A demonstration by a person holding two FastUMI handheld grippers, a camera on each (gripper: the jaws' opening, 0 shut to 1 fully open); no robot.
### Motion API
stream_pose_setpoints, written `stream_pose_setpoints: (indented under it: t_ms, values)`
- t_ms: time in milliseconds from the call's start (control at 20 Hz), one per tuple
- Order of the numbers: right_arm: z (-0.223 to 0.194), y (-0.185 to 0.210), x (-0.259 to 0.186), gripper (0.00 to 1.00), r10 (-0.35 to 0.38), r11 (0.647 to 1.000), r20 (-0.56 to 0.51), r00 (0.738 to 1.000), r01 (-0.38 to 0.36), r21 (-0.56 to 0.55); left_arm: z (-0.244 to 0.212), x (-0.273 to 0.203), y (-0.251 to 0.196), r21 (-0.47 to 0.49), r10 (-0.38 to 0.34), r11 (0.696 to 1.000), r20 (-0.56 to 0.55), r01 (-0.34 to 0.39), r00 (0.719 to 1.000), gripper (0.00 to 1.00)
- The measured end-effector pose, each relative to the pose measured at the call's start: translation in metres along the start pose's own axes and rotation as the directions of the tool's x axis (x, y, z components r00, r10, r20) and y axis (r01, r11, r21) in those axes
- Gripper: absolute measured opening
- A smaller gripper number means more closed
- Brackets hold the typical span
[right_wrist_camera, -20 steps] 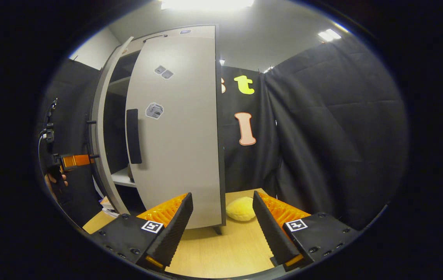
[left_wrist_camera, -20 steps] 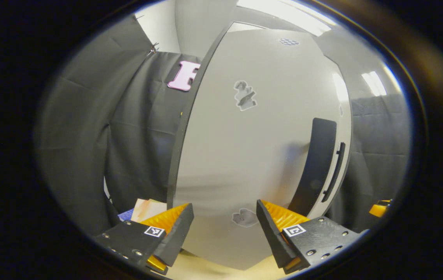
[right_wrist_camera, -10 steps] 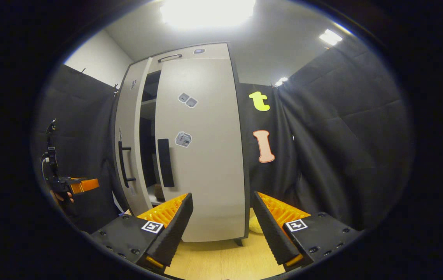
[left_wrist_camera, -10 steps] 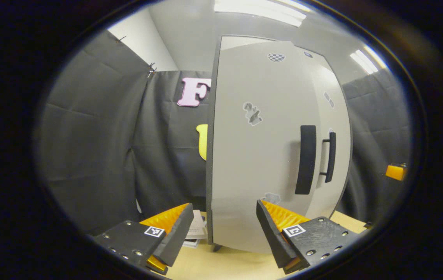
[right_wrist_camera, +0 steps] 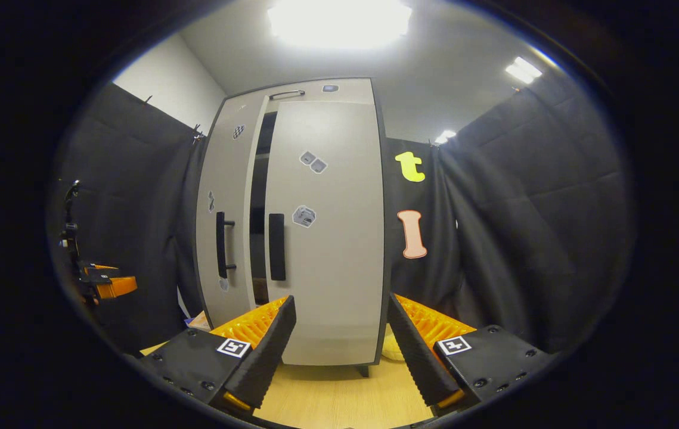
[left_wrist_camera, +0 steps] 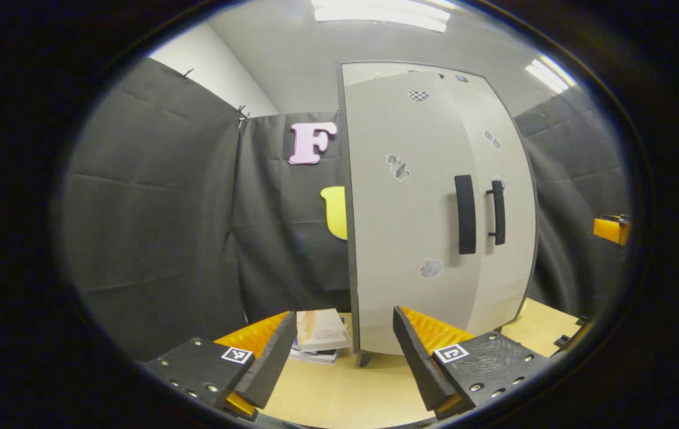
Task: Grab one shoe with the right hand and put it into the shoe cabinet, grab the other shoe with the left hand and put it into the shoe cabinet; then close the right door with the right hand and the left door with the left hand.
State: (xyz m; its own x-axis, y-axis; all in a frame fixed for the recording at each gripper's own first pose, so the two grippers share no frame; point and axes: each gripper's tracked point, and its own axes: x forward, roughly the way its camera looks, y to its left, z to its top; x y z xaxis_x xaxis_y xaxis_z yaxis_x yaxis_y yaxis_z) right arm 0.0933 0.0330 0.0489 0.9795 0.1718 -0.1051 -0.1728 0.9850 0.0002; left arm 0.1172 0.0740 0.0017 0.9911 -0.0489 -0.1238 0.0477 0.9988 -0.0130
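Tall matte grey cabinet (right_wrist_camera: 291, 226) on pale wood table (right_wrist_camera: 339, 399), slim dark gap between doors; small stickers, unreadable. Both left gripper (left_wrist_camera: 339, 351) and right gripper (right_wrist_camera: 339, 345) spread wide, empty, ribbed pads facing inward.

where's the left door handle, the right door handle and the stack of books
left door handle (right_wrist_camera: 220, 245), right gripper view, middle of the bar
right door handle (right_wrist_camera: 276, 246), right gripper view, middle of the grip
stack of books (left_wrist_camera: 322, 331), left gripper view, top cover
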Motion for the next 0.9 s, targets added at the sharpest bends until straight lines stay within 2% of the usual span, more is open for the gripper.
stream_pose_setpoints:
  t_ms: [100,150,200,350,400,450,500,550,600,900]
  values:
    - [0.001,0.0,-0.008,0.92,0.0,1.0,0.007,1.0,0.0,-0.008,0.0,-0.011,0.011,0.008,0.024,1.0,0.005,-0.024,1.0,0.99]
    - [0.002,-0.002,-0.012,0.92,-0.002,1.0,0.013,1.0,0.002,-0.018,0.001,-0.017,0.016,0.016,0.035,0.999,0.01,-0.035,0.999,0.94]
    - [0.004,-0.004,-0.015,0.92,-0.006,1.0,0.017,1.0,0.006,-0.03,0.002,-0.02,0.02,0.024,0.043,0.999,0.017,-0.044,0.999,0.99]
    - [0.004,-0.012,-0.024,0.92,-0.022,0.999,0.024,0.999,0.023,-0.042,0.005,-0.026,0.027,0.034,0.057,0.998,0.025,-0.058,0.998,0.99]
    - [0.005,-0.013,-0.026,0.92,-0.021,0.999,0.026,0.999,0.022,-0.037,0.003,-0.03,0.028,0.028,0.058,0.998,0.022,-0.059,0.998,0.94]
    - [0.003,-0.015,-0.029,0.92,-0.02,0.999,0.026,0.999,0.021,-0.033,0.001,-0.033,0.029,0.025,0.06,0.998,0.02,-0.061,0.998,0.94]
    - [0.003,-0.016,-0.03,0.98,-0.015,0.999,0.026,1.0,0.016,-0.03,-0.001,-0.036,0.031,0.027,0.065,0.998,0.016,-0.065,0.998,0.94]
    - [0.004,-0.019,-0.032,0.98,-0.013,0.999,0.025,1.0,0.014,-0.031,-0.003,-0.038,0.032,0.03,0.07,0.997,0.013,-0.071,0.997,0.94]
    - [0.003,-0.023,-0.031,0.98,-0.02,0.999,0.025,0.999,0.021,-0.032,-0.005,-0.04,0.032,0.031,0.074,0.997,0.01,-0.075,0.997,0.99]
    - [0.003,-0.037,-0.034,0.98,-0.057,0.998,0.035,0.998,0.057,0.009,0.002,-0.046,0.031,0.034,0.079,0.996,0.028,-0.08,0.996,0.99]
